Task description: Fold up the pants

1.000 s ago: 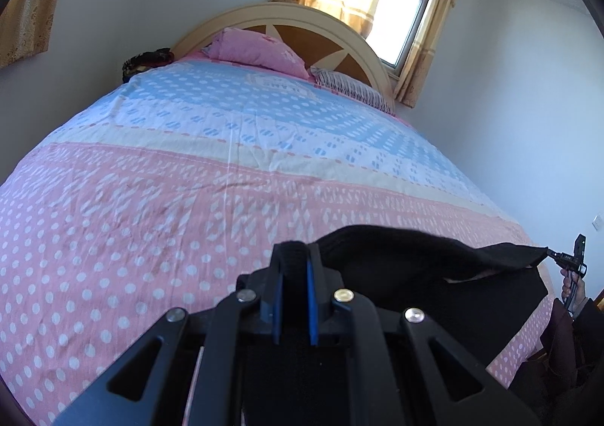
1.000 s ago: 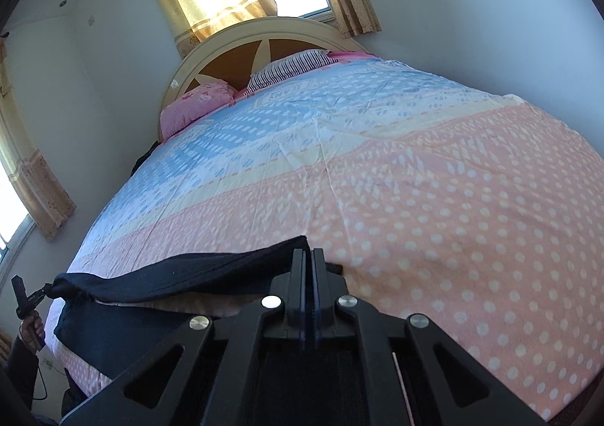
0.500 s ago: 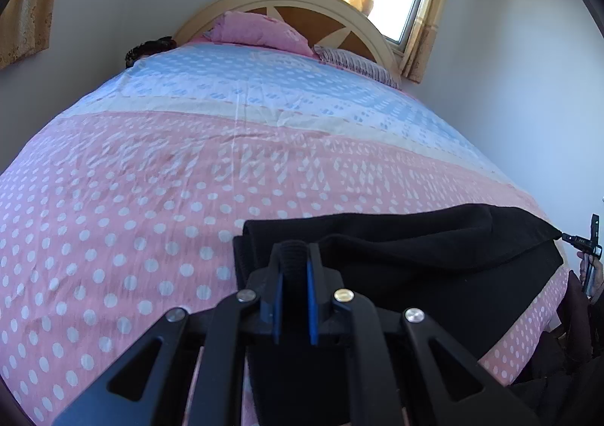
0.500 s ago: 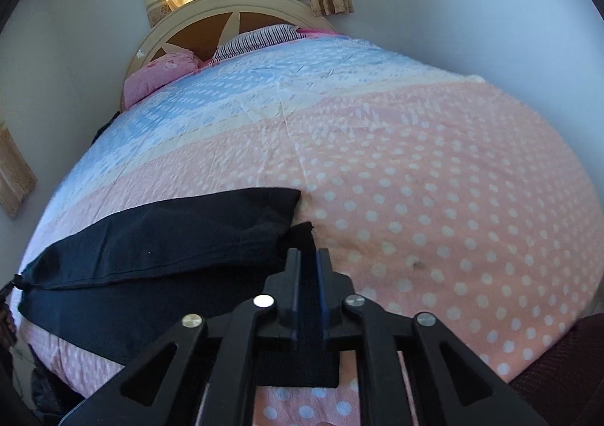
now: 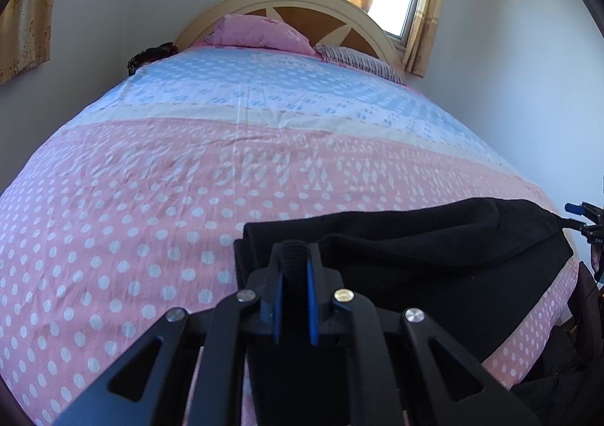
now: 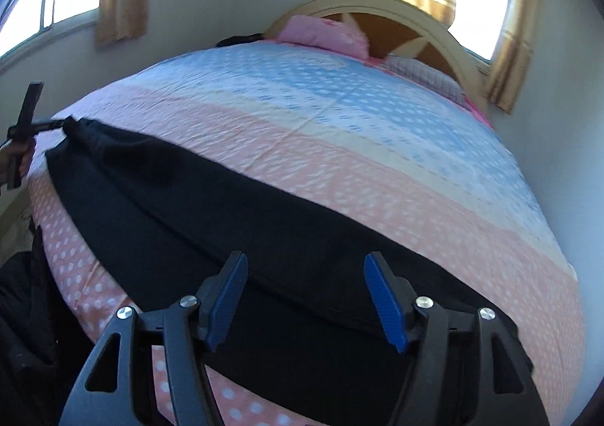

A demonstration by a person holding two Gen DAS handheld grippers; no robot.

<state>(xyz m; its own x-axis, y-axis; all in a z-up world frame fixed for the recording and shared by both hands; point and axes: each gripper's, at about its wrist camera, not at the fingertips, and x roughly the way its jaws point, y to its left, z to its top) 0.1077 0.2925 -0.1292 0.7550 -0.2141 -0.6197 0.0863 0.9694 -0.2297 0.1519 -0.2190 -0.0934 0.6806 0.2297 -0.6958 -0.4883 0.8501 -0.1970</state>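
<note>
The left gripper [image 5: 295,256] is pinching the black pants [image 5: 434,260] (lying across the bedspread [image 5: 188,180]); the right gripper [image 6: 305,290] is opening, holding nothing.

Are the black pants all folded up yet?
Not yet. The pants lie spread along the bed, seemingly doubled over once. The left gripper is pinching one end. The right gripper is opening, with nothing between its pads. Folding them shorter remains.
</note>
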